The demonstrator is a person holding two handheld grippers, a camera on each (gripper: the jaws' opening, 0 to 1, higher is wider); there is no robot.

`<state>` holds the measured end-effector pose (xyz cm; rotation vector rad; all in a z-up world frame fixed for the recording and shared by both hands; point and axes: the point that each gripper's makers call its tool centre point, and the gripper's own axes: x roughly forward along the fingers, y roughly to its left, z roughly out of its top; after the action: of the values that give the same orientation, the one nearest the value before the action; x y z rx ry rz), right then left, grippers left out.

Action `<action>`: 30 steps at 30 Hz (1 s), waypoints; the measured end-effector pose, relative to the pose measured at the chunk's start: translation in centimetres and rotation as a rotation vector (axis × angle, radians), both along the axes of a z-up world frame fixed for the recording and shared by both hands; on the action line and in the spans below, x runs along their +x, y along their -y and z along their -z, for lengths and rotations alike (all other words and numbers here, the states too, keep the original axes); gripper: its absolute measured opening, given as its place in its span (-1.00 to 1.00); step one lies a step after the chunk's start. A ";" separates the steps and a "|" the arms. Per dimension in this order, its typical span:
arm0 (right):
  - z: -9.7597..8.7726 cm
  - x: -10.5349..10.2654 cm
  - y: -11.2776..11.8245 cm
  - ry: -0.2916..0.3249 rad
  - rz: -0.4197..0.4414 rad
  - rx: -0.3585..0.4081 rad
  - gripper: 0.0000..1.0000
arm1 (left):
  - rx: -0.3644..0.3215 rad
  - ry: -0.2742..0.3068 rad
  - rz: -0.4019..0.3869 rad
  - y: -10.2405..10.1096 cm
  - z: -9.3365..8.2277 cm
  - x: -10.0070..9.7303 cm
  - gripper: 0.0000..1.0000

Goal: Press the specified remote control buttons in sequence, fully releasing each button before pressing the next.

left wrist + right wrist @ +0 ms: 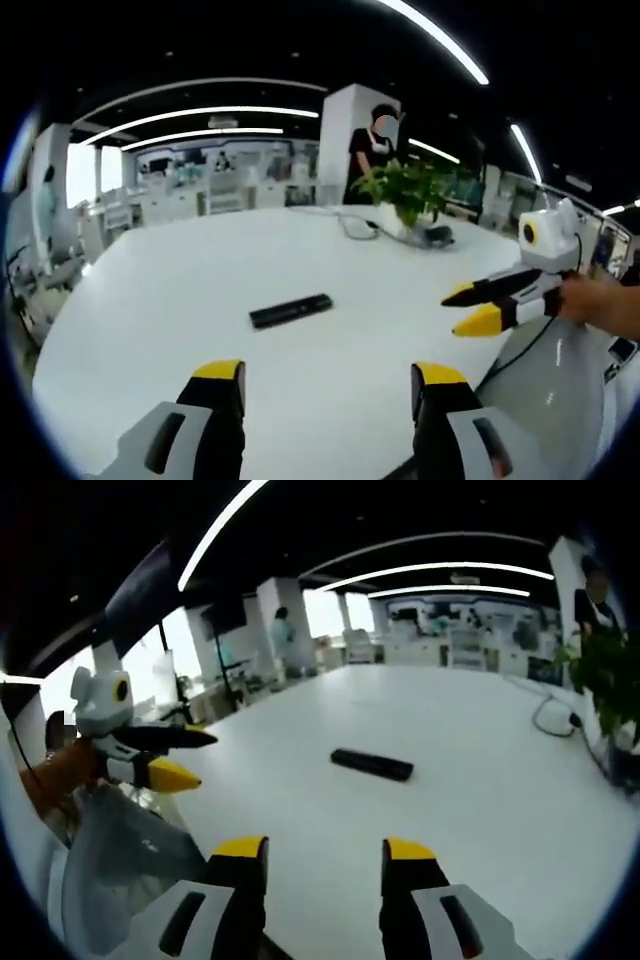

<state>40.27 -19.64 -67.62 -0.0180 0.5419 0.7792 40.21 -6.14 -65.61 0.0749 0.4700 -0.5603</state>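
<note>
Remote control (pixel 290 310) lies flat mid-desk (pixel 180 270), long axis crosswise, ahead of both the left gripper (pixel 328 378) and right gripper (pixel 325 852), jaws wide and empty, neither clearly nearer.

White oval tabletop (pixel 200 270). At its far side, a potted green plant (pixel 405 190) with a cable (pixel 350 225) looped just beside it. A person in dark clothing (pixel 370 150) stands behind the plant, beside a white pillar (pixel 335 140). Curved ceiling light strips (pixel 200 112) overhead.
</note>
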 end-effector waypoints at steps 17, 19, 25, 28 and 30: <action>-0.1 0.3 0.1 0.027 -0.059 0.035 0.12 | -0.035 0.003 0.080 0.0 1.5 0.8 0.36; 0.1 0.0 -0.2 0.040 -0.089 0.008 0.23 | -0.050 -0.003 0.079 0.2 1.7 0.7 0.37; 0.4 -0.3 -0.3 0.059 -0.121 -0.031 0.17 | -0.029 -0.012 0.123 1.0 2.3 0.4 0.36; 0.2 -0.3 -0.2 0.056 -0.122 -0.019 0.13 | -0.034 -0.002 0.141 1.3 2.2 0.3 0.36; 0.1 -0.4 -0.2 0.053 -0.118 -0.009 0.13 | -0.036 -0.005 0.148 1.5 2.2 0.2 0.36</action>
<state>39.88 -19.48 -67.73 -0.0797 0.4977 0.8887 40.41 -7.64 -67.80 0.0738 0.4613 -0.7137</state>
